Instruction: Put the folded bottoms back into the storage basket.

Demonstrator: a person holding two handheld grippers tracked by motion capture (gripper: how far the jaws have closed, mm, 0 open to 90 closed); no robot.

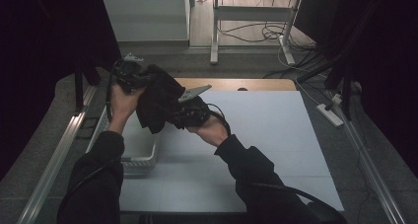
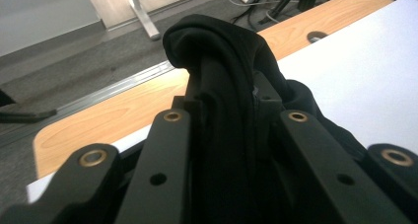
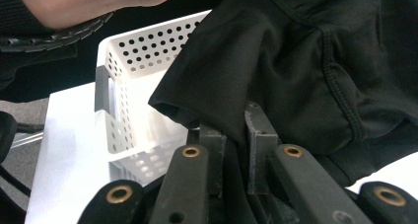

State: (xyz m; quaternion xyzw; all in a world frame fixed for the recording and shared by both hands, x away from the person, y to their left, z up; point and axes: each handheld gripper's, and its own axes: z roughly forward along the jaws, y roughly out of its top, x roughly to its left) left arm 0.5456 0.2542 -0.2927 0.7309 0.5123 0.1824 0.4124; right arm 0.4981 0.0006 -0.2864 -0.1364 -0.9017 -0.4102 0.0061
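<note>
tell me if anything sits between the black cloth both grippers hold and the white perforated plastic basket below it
Nothing visible does. The black fabric garment hangs clamped in the left gripper and the right gripper, above the white perforated plastic basket at the table's left edge. The basket's open top looks unblocked beneath it, and the part of its inside that shows looks empty.

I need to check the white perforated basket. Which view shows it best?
The right gripper view: the basket sits close, its holes, handle slot and inside plain beneath the black garment. The high view shows it small and partly hidden by garment and arm.
</note>
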